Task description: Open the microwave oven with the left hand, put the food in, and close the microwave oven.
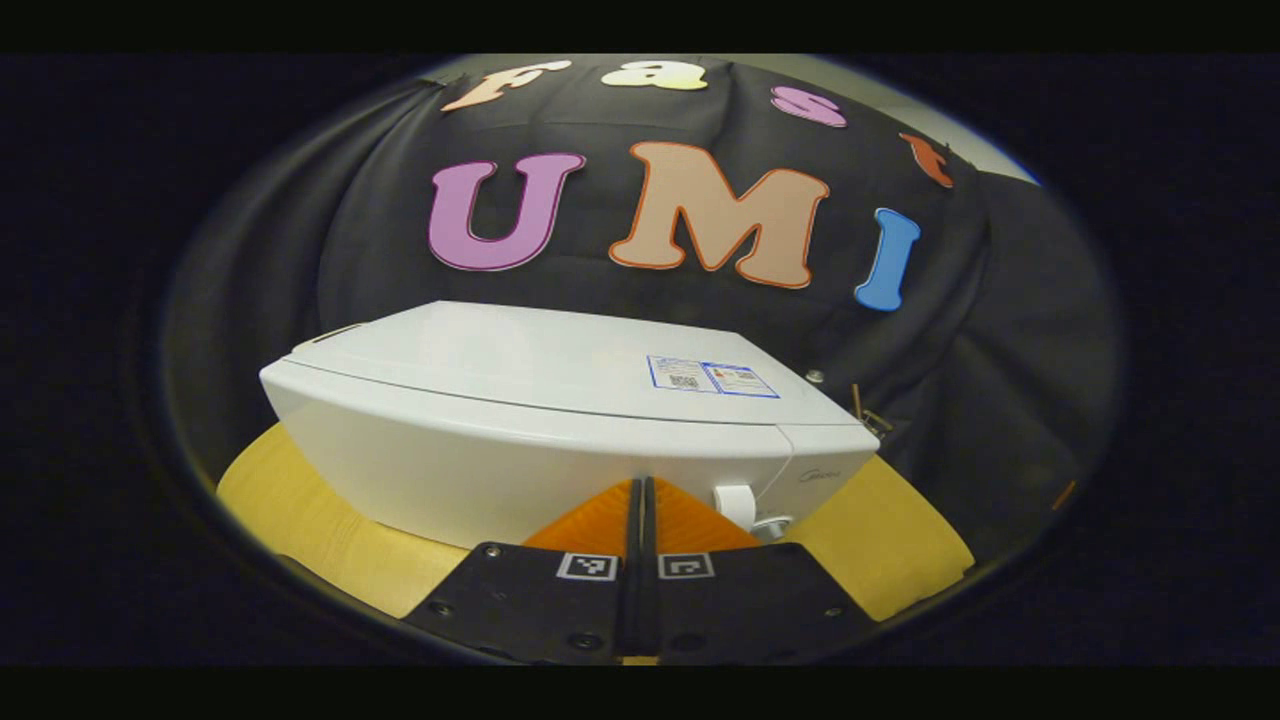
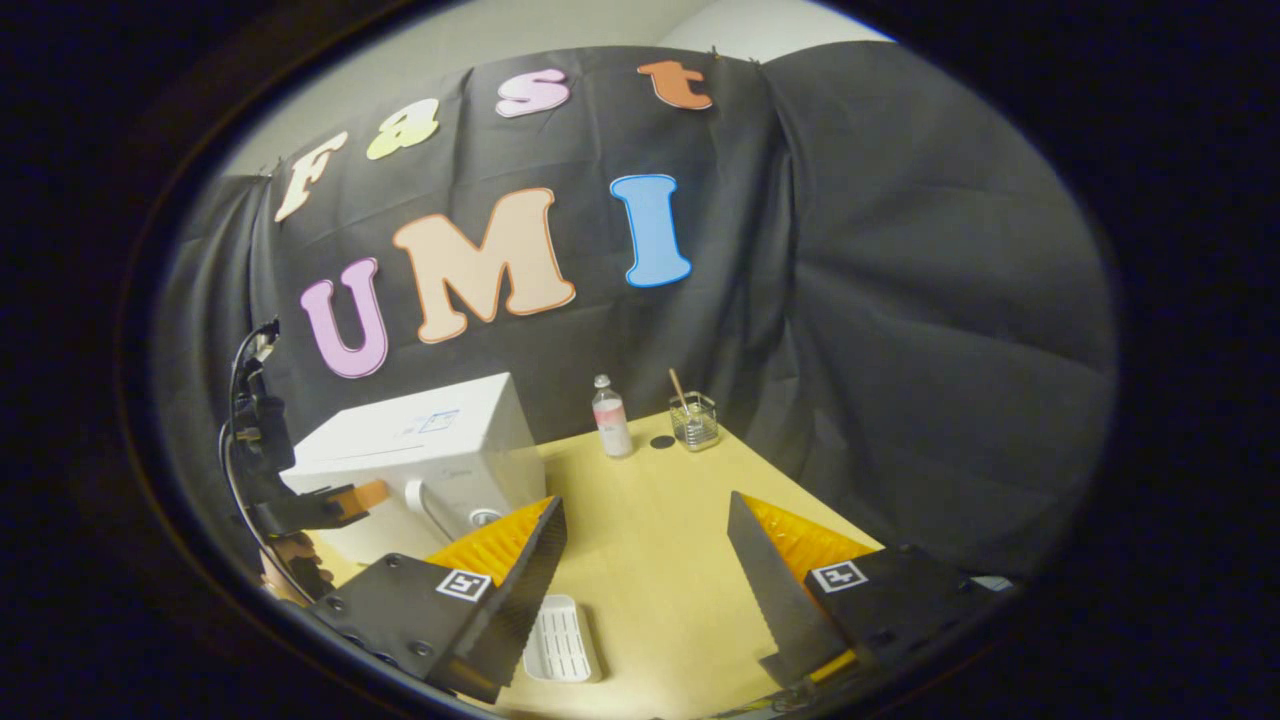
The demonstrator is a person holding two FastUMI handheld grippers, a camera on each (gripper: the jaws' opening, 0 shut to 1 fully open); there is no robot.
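The white microwave stands on the yellow table with its door closed and its white handle at the front right. My left gripper is shut with nothing between its fingers, close in front of the door and just left of the handle. In the right gripper view the microwave stands at the left, with the left gripper and the hand holding it in front of it. My right gripper hangs wide open over the table. A small white ridged tray lies below its left finger; its contents are hidden.
A small bottle, a glass cup with a stick and a dark disc stand at the back of the yellow table. Black cloth walls close in behind and to the right.
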